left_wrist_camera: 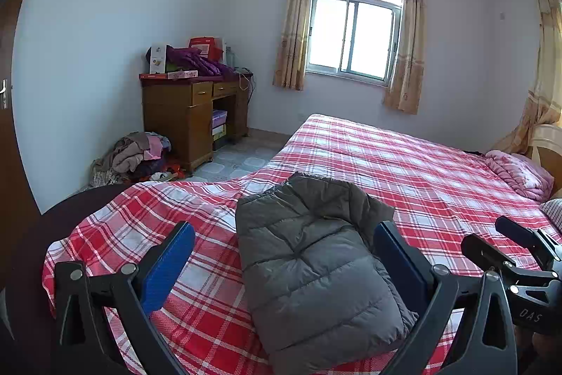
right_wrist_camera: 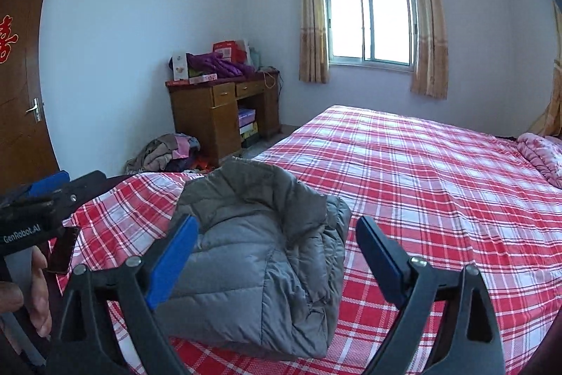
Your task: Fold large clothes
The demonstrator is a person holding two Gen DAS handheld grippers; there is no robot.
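Note:
A grey quilted down jacket (left_wrist_camera: 316,269) (right_wrist_camera: 246,269) lies folded into a compact bundle near the front corner of a bed with a red plaid sheet (left_wrist_camera: 421,181) (right_wrist_camera: 439,181). My left gripper (left_wrist_camera: 284,231) hovers above the jacket, blue pads spread wide and touching nothing. My right gripper (right_wrist_camera: 277,222) also hangs over it with its jaws wide apart and empty. Each gripper shows at the edge of the other's view: the right gripper (left_wrist_camera: 509,234) at the right, the left gripper (right_wrist_camera: 52,185) at the left, held by a hand (right_wrist_camera: 35,297).
A wooden desk (left_wrist_camera: 189,115) (right_wrist_camera: 217,115) piled with boxes and purple fabric stands against the far wall. A heap of clothes (left_wrist_camera: 137,157) (right_wrist_camera: 168,150) lies on the floor beside it. A pink blanket (left_wrist_camera: 520,171) sits at the bed's head. A brown door (right_wrist_camera: 21,94) is at left.

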